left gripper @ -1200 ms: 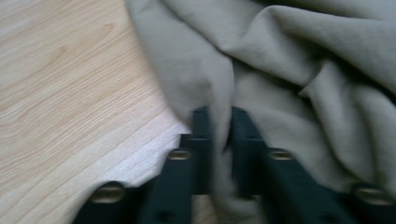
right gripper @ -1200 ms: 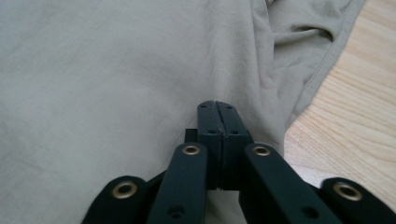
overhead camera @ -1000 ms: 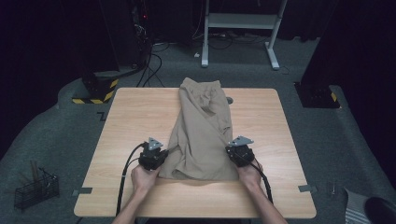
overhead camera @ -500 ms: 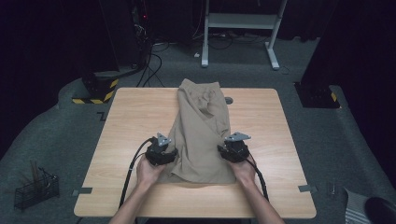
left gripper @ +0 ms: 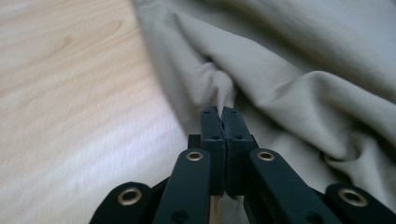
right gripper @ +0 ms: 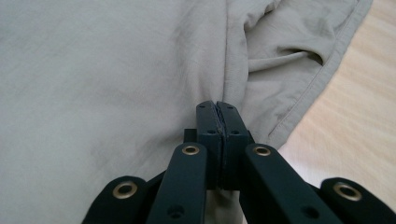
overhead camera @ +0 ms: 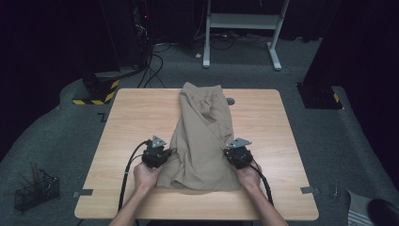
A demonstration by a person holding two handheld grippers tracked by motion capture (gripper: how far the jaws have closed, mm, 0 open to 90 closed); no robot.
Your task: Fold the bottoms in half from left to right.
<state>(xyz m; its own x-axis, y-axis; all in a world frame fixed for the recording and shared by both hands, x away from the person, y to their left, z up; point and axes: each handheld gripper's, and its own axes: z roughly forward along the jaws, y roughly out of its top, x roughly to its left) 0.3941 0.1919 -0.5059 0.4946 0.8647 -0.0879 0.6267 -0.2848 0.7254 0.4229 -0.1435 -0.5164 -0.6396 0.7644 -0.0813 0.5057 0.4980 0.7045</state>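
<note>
A khaki garment lies lengthwise down the middle of the wooden table, narrow at the far end and wide near me. My left gripper is shut on a pinched fold at the garment's near left edge, jaws pressed together. My right gripper is shut on a fold at the near right edge, beside a stitched hem. A hand holds each gripper from below.
A small dark round mark sits on the table beside the garment's far end. Off the table, a wire basket stands on the floor at the left, with a white desk frame and cables beyond.
Both grippers have moved away from me along the table with the garment's near corners, and the cloth between them has bunched and folded over.
</note>
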